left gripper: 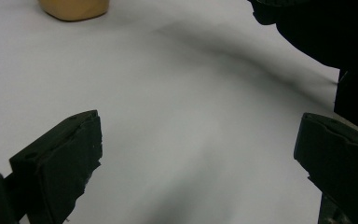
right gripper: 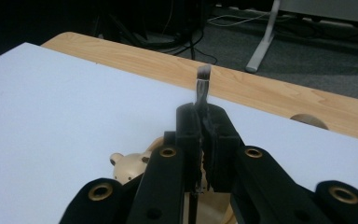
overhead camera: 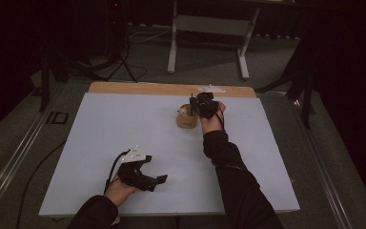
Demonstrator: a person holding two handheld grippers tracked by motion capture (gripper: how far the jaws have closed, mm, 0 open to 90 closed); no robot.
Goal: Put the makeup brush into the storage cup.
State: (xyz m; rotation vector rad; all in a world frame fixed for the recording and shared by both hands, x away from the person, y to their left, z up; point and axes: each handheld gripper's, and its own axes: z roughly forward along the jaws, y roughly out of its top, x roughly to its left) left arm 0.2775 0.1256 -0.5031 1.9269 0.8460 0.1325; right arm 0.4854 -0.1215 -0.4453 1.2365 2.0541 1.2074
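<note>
My right gripper [right gripper: 200, 135] has its jaws pinched on a slim brush [right gripper: 202, 84], bristles up, right above the tan cup [overhead camera: 187, 117] to lift or seat it cleanly, while my left gripper [overhead camera: 153, 180] waits wide open, well nearer me than the cup.

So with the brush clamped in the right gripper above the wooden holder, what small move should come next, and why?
Probably lower the right gripper straight down. Its jaws are shut on the brush, bristles up, directly over the wooden holder. The left gripper rests open, well apart.
</note>
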